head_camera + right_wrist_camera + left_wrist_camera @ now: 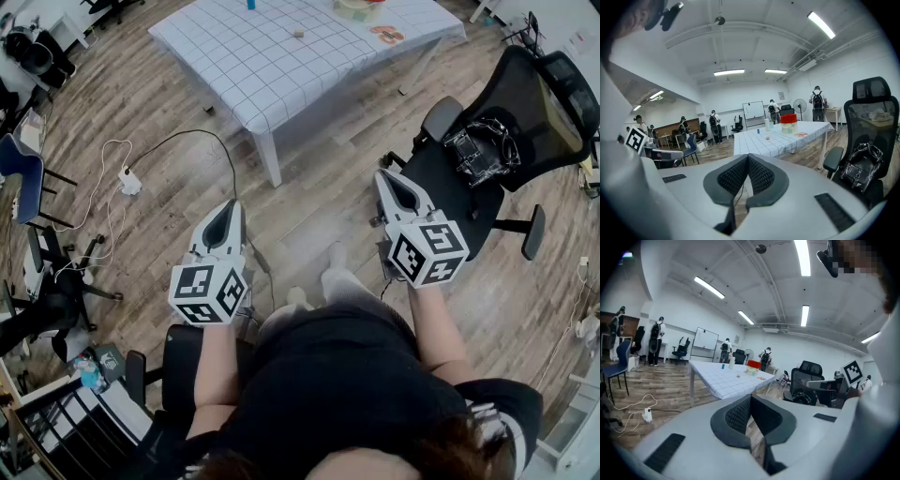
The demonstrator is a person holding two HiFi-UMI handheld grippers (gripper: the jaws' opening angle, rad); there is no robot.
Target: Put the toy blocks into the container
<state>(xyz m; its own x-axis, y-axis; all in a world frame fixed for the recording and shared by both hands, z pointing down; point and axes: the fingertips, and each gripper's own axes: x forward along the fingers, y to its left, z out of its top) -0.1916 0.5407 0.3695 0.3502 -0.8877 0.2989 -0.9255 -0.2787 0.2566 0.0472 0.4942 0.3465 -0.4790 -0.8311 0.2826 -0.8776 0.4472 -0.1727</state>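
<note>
— How does the left gripper (229, 208) stand?
— Its jaws are pressed together with nothing between them. In its own view only floorboards show past the dark ribbed pads. It is held out low, over the wooden floor, tipped a little downward.

— And the right gripper (386, 176)?
— The same: jaws closed on each other and empty, tips dipping slightly. It hangs just beside the black office chair (487, 187), which carries a tangle of dark gear on its seat.

— Where are the task's things?
— All on the table (244, 75) with the white grid cloth, well apart from both grippers. One small pale toy block (298, 34) lies alone near the middle of the cloth. The container (788, 124), clear with a red lid on it, stands toward the far end. A small blue piece (250, 4) stands upright at the far edge, and some flat orange bits (387, 35) lie near the container; what those are is too small to tell.

— Anything on the floor?
— A white power strip (129, 180) with looping cables, off to the person's left.
</note>
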